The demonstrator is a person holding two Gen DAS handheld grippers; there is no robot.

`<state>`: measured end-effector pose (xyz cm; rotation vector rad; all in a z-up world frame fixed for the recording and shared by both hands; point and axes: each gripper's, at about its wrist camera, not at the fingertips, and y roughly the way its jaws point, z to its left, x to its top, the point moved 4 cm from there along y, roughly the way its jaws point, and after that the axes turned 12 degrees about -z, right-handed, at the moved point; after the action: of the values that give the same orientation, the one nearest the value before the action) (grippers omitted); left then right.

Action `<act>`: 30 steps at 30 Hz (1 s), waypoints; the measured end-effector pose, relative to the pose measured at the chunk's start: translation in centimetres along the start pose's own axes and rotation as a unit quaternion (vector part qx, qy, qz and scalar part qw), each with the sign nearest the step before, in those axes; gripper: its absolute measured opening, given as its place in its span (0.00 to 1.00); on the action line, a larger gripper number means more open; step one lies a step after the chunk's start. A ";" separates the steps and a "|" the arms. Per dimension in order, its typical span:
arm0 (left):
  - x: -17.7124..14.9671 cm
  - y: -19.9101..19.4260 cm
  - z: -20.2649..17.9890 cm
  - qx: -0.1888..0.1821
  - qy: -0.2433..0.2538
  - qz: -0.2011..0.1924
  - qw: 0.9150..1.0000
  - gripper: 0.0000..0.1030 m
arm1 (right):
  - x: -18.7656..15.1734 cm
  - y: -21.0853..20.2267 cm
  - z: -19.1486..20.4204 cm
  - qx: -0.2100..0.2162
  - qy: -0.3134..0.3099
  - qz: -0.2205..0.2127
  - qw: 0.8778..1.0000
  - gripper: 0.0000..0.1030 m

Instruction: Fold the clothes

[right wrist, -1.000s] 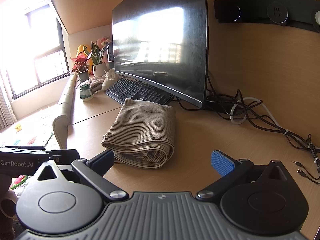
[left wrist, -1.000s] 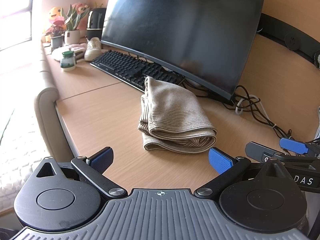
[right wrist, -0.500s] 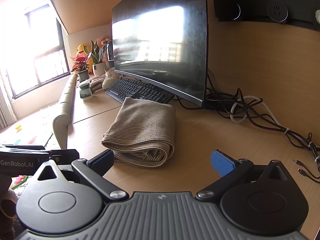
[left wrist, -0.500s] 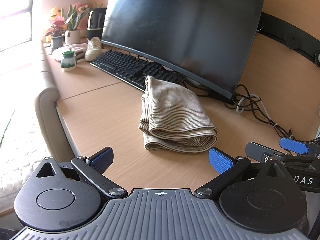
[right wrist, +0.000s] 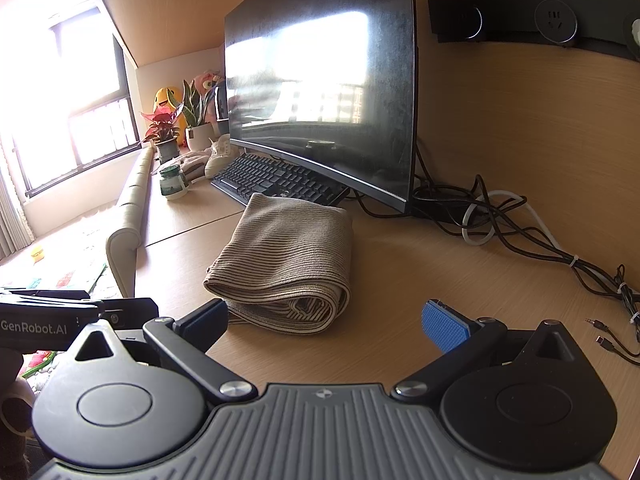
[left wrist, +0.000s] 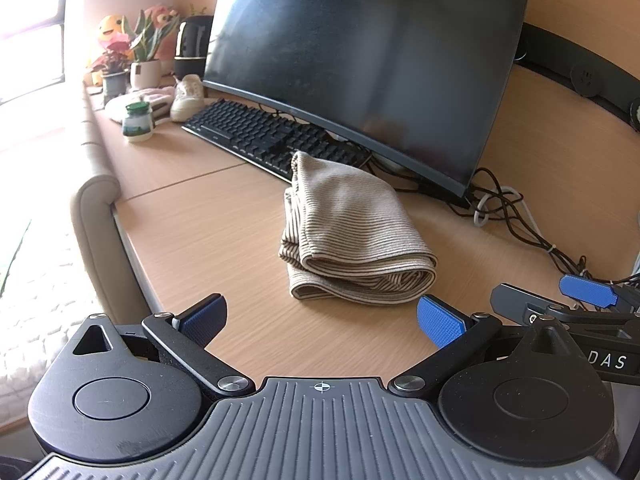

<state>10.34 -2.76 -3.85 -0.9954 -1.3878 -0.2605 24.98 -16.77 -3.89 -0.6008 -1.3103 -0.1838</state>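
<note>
With the striped garment (left wrist: 352, 236) already a compact bundle at frame centre, keep both the left gripper (left wrist: 320, 316) and right gripper (right wrist: 326, 320) spread and empty — 2 clear withdrawals, no snagging the folded edge.

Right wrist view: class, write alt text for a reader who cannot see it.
A folded beige ribbed garment lies on a light wooden desk, just beyond the open right gripper with blue finger pads. Behind it stand a black keyboard and a dark curved monitor, with tangled black cables to the right.
</note>
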 end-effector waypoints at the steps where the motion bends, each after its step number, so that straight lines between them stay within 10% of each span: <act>1: 0.0 0.0 0.0 0.000 0.000 0.000 1.000 1.00 | 0.0 0.0 0.0 0.000 0.000 0.000 1.000 1.00; 30: 0.1 -0.1 0.2 0.002 0.002 -0.004 1.000 1.00 | 0.0 -0.1 0.4 0.002 -0.007 0.001 1.000 1.00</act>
<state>10.17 -2.65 -3.69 -0.9864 -1.3885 -0.2645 24.62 -16.63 -3.78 -0.6020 -1.3226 -0.1756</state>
